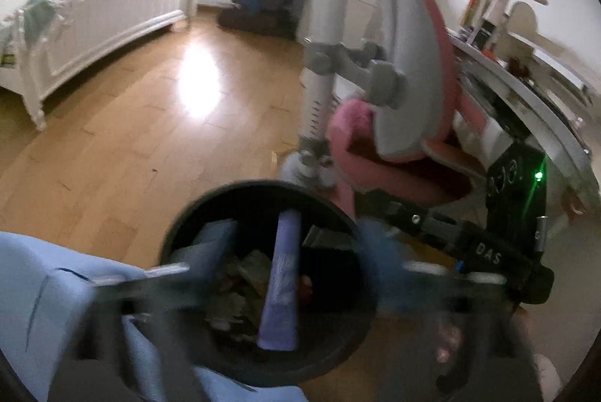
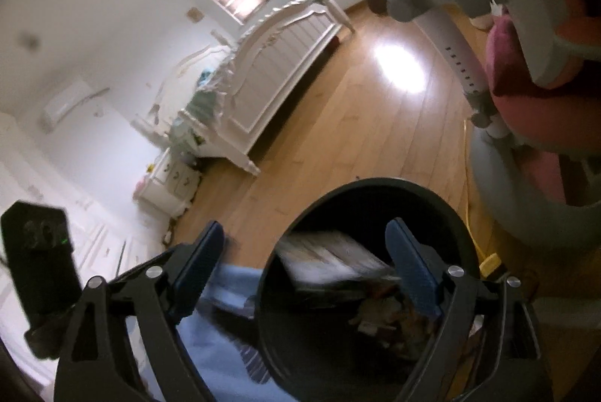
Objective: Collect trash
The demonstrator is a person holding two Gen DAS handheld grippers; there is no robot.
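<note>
Wooden floor (image 2: 338, 124); right claw (image 2: 308, 259) gapes wide, empty, over bin (image 2: 462, 225); left claw's (image 1: 296, 274) spread unclear.

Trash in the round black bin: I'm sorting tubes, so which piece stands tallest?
The lilac tube, leaning upright above the crumpled scraps in the bin.

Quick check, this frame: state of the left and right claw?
Left claw: too blurred to tell, hovering above the black bin.
Right claw: open, holding nothing, over the same bin.
</note>
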